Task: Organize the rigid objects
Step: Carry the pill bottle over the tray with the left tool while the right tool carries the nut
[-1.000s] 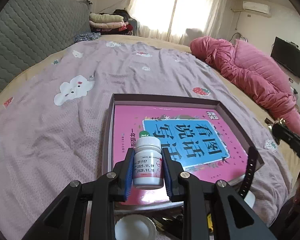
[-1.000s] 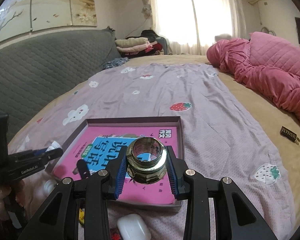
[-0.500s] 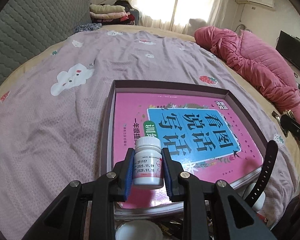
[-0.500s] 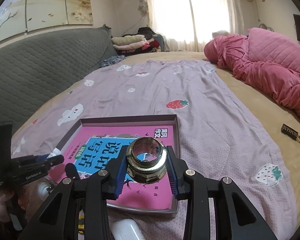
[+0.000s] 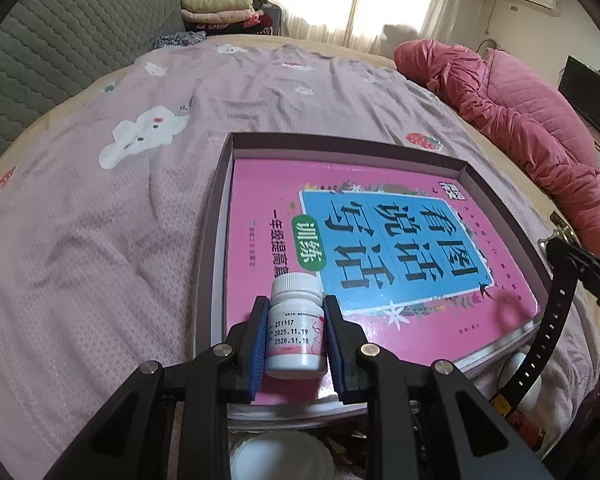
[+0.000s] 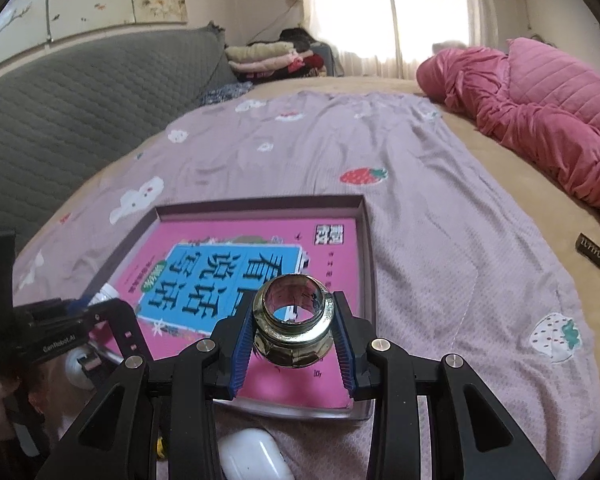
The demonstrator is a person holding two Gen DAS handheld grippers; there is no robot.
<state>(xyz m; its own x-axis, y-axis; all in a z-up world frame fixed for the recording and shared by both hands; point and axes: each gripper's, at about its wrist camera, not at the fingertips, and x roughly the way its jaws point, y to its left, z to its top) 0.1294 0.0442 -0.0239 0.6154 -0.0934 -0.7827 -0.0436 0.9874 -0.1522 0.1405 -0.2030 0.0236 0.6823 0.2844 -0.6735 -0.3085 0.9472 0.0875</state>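
My left gripper (image 5: 296, 336) is shut on a small white pill bottle (image 5: 296, 330) with printed dates, held upright over the near left corner of a pink book (image 5: 380, 240). The book lies in a shallow dark-rimmed box (image 5: 216, 216) on the bed. My right gripper (image 6: 294, 326) is shut on a shiny metal ring-shaped fitting (image 6: 292, 328), held above the near right part of the same pink book (image 6: 228, 272) inside the box (image 6: 366, 248). The left gripper (image 6: 40, 336) shows at the left edge of the right wrist view.
A black watch strap (image 5: 548, 324) hangs over the box's near right corner. A white earbud case (image 6: 252, 456) and a white round lid (image 5: 280, 456) lie near the front. A pink quilt (image 5: 532, 120) is heaped at the right, folded clothes (image 6: 268, 56) at the back, a small dark tag (image 6: 594, 256) on the tan sheet.
Both grippers have sunk toward the box with their objects still gripped; the book and box look larger and nearer in both views.
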